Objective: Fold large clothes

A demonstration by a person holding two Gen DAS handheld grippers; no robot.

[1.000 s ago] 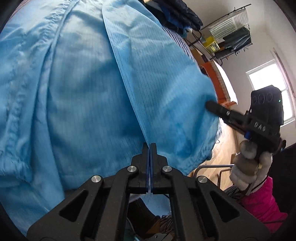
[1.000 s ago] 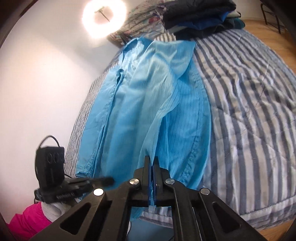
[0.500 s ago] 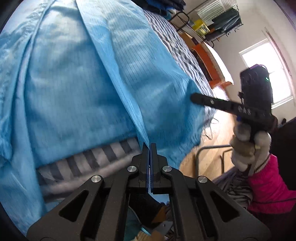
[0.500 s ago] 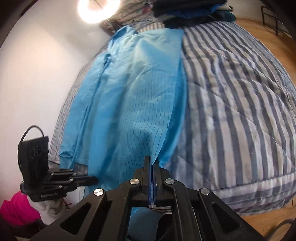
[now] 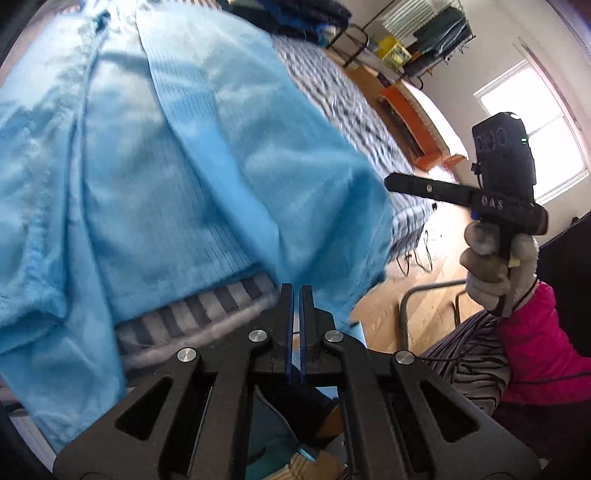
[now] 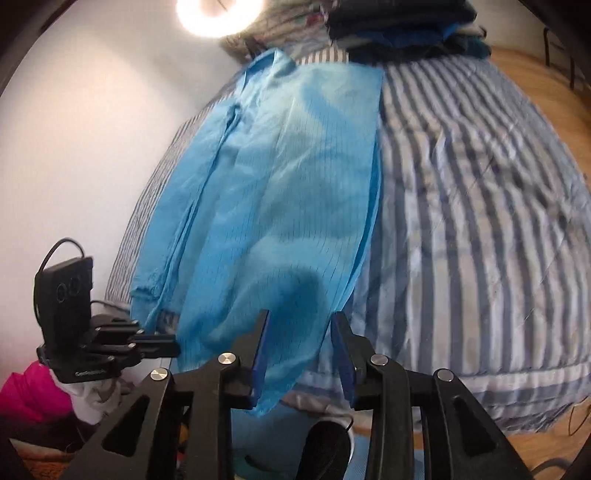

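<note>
A large light-blue garment (image 5: 192,155) lies lengthwise on the striped bed, its lower end hanging over the foot edge; it also shows in the right wrist view (image 6: 280,192). My left gripper (image 5: 296,291) is shut at the foot of the bed, just in front of the garment's hem; whether cloth is pinched in it is unclear. My right gripper (image 6: 300,343) is open, with the garment's hanging corner loose between its fingers. The right gripper also shows in the left wrist view (image 5: 391,182), beside the garment's right edge.
The blue-and-white striped bedcover (image 6: 480,221) lies bare to the right of the garment. A pile of dark folded clothes (image 6: 402,29) sits at the head of the bed. A clothes rack (image 5: 424,40), an orange item (image 5: 410,110) and wooden floor (image 5: 388,310) lie beyond.
Both grippers pulled the garment's lower end toward the foot of the bed. The right gripper then opened and let go of the cloth. The left gripper stayed shut.
</note>
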